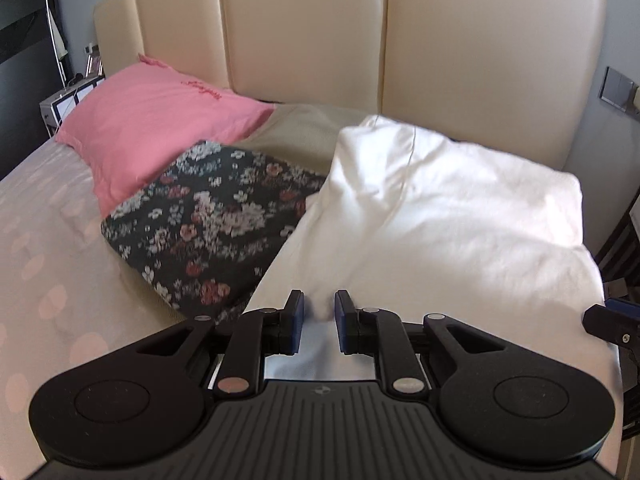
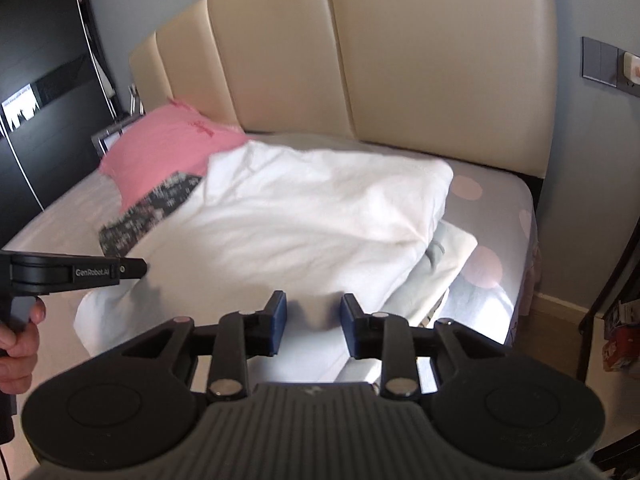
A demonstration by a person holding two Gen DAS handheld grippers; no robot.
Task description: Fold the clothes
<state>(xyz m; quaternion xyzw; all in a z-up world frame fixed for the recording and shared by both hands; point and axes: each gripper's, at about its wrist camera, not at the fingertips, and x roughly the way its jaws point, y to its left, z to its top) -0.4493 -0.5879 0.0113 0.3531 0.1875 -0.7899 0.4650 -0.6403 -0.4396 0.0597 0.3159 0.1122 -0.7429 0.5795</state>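
Observation:
A white garment [image 1: 432, 224] lies spread and rumpled on the bed, also in the right wrist view [image 2: 304, 220]. A dark floral garment [image 1: 208, 220] lies to its left, partly under it and under a pink pillow [image 1: 156, 128]. My left gripper [image 1: 319, 312] is open and empty, just above the white garment's near edge. My right gripper [image 2: 313, 314] is open and empty over the same near edge, further right. The left gripper's body shows in the right wrist view [image 2: 72, 272], held by a hand.
A folded pale stack [image 2: 444, 264] lies under the white garment's right side. The spotted bedsheet [image 1: 52, 264] stretches left. The cream padded headboard [image 1: 360, 40] stands behind. The bed's right edge [image 2: 528, 240] drops to the floor. A nightstand [image 1: 68, 104] is at far left.

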